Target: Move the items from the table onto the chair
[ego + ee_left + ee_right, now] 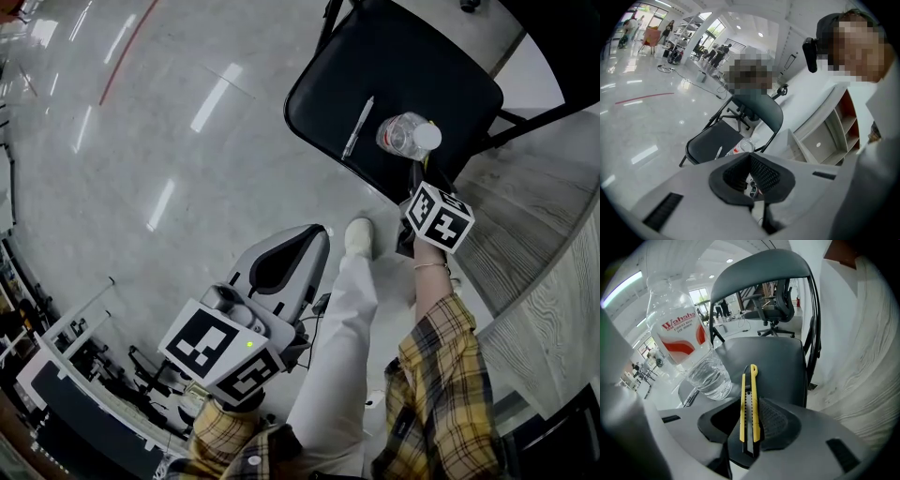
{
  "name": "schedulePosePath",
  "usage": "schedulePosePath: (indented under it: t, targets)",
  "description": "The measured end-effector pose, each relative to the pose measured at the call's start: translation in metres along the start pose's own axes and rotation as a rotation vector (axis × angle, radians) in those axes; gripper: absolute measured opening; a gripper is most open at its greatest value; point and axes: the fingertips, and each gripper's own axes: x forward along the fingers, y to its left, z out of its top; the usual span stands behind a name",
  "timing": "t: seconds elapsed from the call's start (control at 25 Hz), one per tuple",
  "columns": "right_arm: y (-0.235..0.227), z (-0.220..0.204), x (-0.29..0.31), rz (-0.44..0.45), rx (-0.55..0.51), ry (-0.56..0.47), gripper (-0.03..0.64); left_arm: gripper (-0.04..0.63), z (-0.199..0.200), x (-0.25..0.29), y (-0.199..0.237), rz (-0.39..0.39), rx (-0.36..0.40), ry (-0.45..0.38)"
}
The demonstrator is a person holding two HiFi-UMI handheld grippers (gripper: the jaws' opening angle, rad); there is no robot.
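You have one folding chair (375,75) in front of you; one water bottle (405,136); one pen (357,127); one yellow utility knife (750,404); two grippers, the left gripper (750,161) and the right gripper (416,183); one office chair (776,310) farther back.

We'd call this a big open lab or workshop hall, definitely not anyone's home. There's a glossy pale grey polished floor (187,141) mirroring long ceiling lights, with a thin red line (128,52) marked across it. Far off we can see tall metal storage racks (691,33) and a few people standing (719,52) near loose floor cables (670,70). Closer in we've got a black metal-framed folding chair (394,84), a dark swivel office chair (777,305) and a pale wood-grain table (539,202).
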Motion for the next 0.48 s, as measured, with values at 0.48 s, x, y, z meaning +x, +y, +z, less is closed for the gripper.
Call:
schedulePosePath:
  t: [0.48]
  targets:
    - [0.037, -0.002, -0.047, 0.063, 0.019, -0.059, 0.13, 0.003, 0.01, -0.01, -0.031, -0.029, 0.034, -0.037]
